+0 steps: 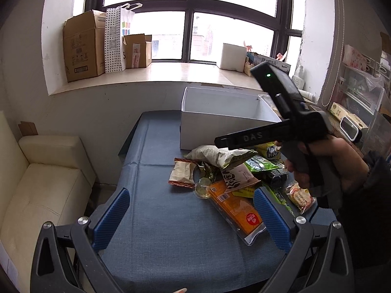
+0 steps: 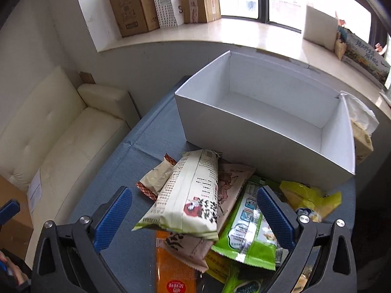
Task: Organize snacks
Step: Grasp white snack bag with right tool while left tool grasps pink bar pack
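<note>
Step in hand: the start of the sorting, by my reading. The white cardboard box (image 2: 266, 131) shows a bare floor, and every snack lies outside it, so no packet is stowed yet.

Snack pile: a loose heap on the blue tablecloth (image 1: 156, 219), just in front of the box's near wall. On top lies a cream and green pillow bag (image 2: 188, 195); under it a pinkish pouch (image 2: 232, 178), a green foil pack (image 2: 246, 234) and a flat orange packet (image 2: 174, 268). A small brown-edged wrapper (image 2: 154, 180) sits at the pile's left edge, a yellow bag (image 2: 310, 197) at its right.

Right gripper (image 2: 193, 216): fingers spread wide, holding nothing, poised over the pile with the cream and green bag between the blue pads (image 2: 113, 216). Whether the pads touch the bag is hard to tell from this angle.

Left gripper (image 1: 193, 222): fingers apart and empty, held back over bare cloth at the table's near left; the orange packet's end lies just inside its right finger.

Next move: probably lower the right gripper and close on the top bag across its narrow width. The bag looks puffy and slick, so a mid-body grip seems safer than an end seam.

Then: lift clear of the packets beneath, carry forward over the near wall, and release inside the box.
</note>
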Demonstrator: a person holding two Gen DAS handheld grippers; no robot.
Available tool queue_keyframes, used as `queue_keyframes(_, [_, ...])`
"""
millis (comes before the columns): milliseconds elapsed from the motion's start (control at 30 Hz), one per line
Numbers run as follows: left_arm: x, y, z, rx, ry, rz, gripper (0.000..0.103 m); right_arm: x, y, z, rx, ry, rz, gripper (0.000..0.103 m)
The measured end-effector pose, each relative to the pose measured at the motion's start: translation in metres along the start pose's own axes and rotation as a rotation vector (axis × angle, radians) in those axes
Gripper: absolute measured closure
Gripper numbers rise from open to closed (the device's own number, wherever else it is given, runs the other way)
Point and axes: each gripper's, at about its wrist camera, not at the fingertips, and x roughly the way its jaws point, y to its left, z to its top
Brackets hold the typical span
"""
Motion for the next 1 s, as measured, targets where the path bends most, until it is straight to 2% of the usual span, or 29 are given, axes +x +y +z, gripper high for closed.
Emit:
queue_keyframes(133, [0.001, 0.015, -0.002, -0.037, 0.004, 0.001, 0.0, 0.05, 0.0, 0.02, 0.011, 0.143, 0.009, 0.0])
queue_keyframes(267, [0.003, 0.026, -0.004, -0.068, 0.014, -0.003, 0.0, 0.082, 0.005, 0.019, 0.007, 0.241, 0.018, 0.002])
queue_keyframes(300, [0.004, 0.027, -0.005, -0.07, 0.014, -0.002, 0.0, 0.086, 0.004, 0.017, 0.011, 0.256, 0.022, 0.019])
queue_keyframes(333, [0.005, 0.028, -0.006, -0.072, 0.017, 0.001, 0.0, 0.089, 0.004, 0.015, 0.014, 0.27, 0.032, 0.042])
queue_keyframes(400, [0.008, 0.028, -0.006, -0.077, 0.026, 0.002, 0.0, 0.09, 0.001, 0.01, 0.008, 0.28, 0.011, 0.047])
queue_keyframes(467, [0.011, 0.027, -0.007, -0.074, 0.032, 0.002, 0.0, 0.084, -0.001, 0.005, 0.001, 0.266, 0.018, 0.052])
queue_keyframes(533, [0.015, 0.024, -0.008, -0.066, 0.039, 0.002, 0.0, 0.073, -0.006, 0.001, 0.02, 0.24, 0.032, 0.063])
queue_keyframes(767, [0.04, 0.006, -0.005, -0.042, 0.088, -0.043, 0.0, -0.007, -0.038, -0.024, 0.118, 0.042, 0.103, 0.064])
queue_keyframes(1000, [0.1, -0.033, 0.009, 0.013, 0.187, -0.128, 0.0, -0.098, -0.084, -0.085, 0.251, -0.149, 0.126, 0.064])
